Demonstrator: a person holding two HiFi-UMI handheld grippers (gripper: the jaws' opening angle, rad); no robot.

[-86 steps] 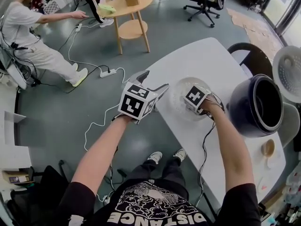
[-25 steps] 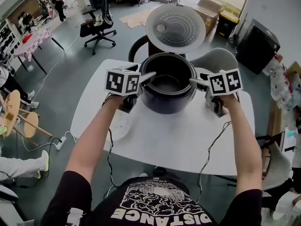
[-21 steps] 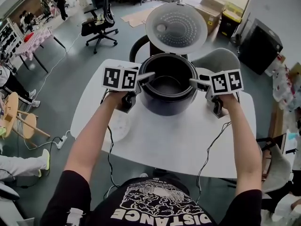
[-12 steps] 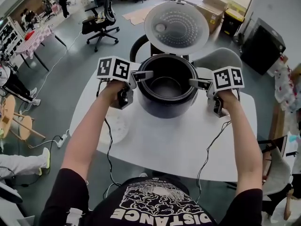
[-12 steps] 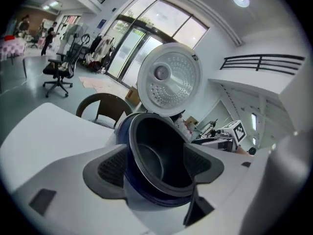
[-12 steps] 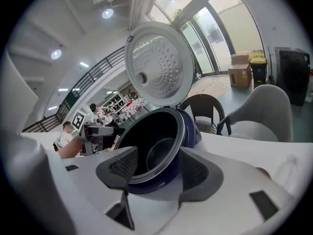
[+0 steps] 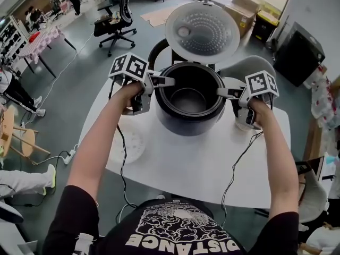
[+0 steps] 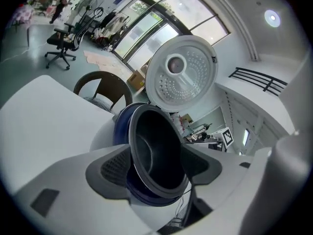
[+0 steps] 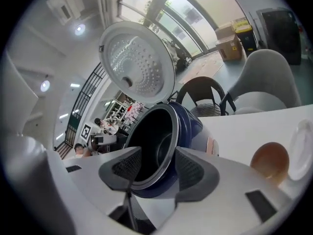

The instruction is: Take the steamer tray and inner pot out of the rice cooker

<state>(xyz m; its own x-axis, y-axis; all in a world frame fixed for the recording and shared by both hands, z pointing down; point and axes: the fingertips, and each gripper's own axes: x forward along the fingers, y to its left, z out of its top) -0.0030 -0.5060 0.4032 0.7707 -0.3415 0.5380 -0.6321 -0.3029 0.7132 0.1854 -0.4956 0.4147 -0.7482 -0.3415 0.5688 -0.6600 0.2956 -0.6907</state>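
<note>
The dark blue rice cooker point(image 7: 183, 120) stands on the white table with its lid point(image 7: 202, 32) swung up. The inner pot point(image 7: 187, 99) sits inside it. My left gripper point(image 7: 167, 81) is at the pot's left rim and my right gripper point(image 7: 222, 93) at its right rim. In the left gripper view the jaws point(image 8: 156, 153) straddle the pot rim point(image 8: 166, 192) and are closing, with gaps at the pads. The right gripper point(image 9: 158, 153) also straddles the rim point(image 9: 164, 173) and is closing, not pressing. The white steamer tray point(image 7: 129, 142) lies on the table to the left.
The white table point(image 7: 202, 163) ends close on both sides of the cooker. A dark chair point(image 7: 158, 51) and a grey chair point(image 7: 249, 68) stand behind it. A small brown bowl point(image 9: 269, 163) sits right of the cooker. Cables hang from both grippers.
Both grippers have rolled and sunk a little onto the pot's rim, one at each side. The jaws of both have narrowed. The cooker and tray have not moved in the last second.
</note>
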